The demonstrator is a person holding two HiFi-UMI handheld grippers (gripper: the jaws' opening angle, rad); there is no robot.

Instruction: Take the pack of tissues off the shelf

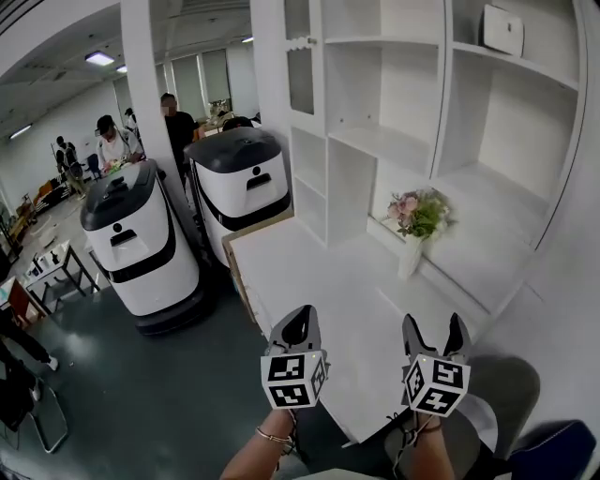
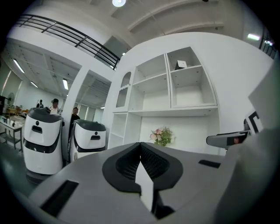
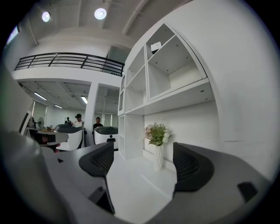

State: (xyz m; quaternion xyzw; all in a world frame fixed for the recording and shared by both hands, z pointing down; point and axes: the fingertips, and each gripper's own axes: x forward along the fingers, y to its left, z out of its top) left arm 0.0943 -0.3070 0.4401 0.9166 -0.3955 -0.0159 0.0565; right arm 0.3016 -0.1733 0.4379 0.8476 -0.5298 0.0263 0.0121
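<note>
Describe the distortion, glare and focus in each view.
Head view: the wide-angle lens bows the shelf unit, and the lighting is even. Left gripper view: dark round vignette, with the ceiling lamp blown out. Right gripper view: strong fisheye curve, two lamps glaring, flower vase sharp.

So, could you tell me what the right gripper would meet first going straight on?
Probably the vase of flowers, which stands between the open jaws of the right gripper; depth is unclear.
</note>
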